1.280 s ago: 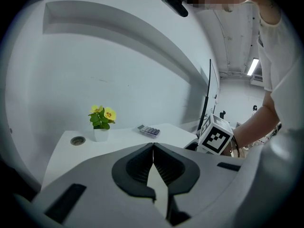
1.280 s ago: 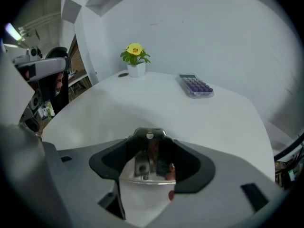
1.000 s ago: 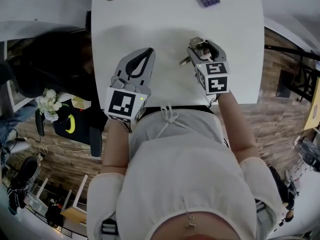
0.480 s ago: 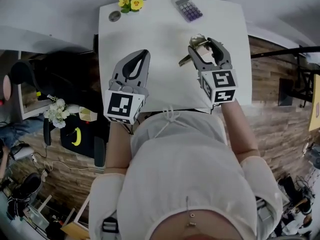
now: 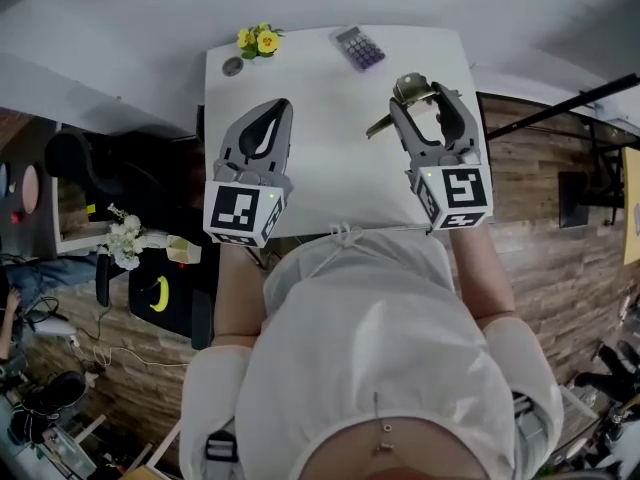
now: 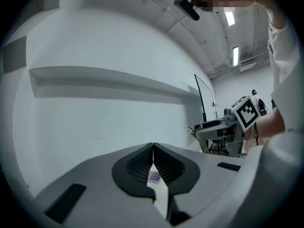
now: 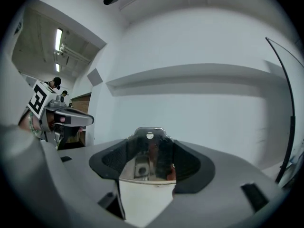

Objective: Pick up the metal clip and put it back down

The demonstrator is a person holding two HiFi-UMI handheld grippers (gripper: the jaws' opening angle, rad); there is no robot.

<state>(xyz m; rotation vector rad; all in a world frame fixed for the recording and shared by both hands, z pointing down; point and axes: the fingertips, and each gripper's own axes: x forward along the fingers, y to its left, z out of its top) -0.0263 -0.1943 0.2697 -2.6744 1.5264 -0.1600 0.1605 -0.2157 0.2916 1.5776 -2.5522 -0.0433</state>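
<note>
My right gripper (image 5: 420,96) is shut on the metal clip (image 5: 407,92) and holds it in the air above the white table (image 5: 330,138). One of the clip's handles sticks out to the left below the jaws. In the right gripper view the shiny clip (image 7: 149,158) fills the gap between the jaws of that gripper (image 7: 150,156). My left gripper (image 5: 266,136) hangs over the table's left half, jaws shut with nothing in them. In the left gripper view the pads of the left gripper (image 6: 153,163) meet.
A purple calculator (image 5: 358,47) lies at the table's far edge. Yellow flowers (image 5: 258,40) and a small round dark object (image 5: 232,66) sit at the far left corner. Dark furniture and clutter stand on the floor to the left.
Both grippers have risen away from the table, the right one carrying the clip up with it. The table looks smaller and more of it shows.
</note>
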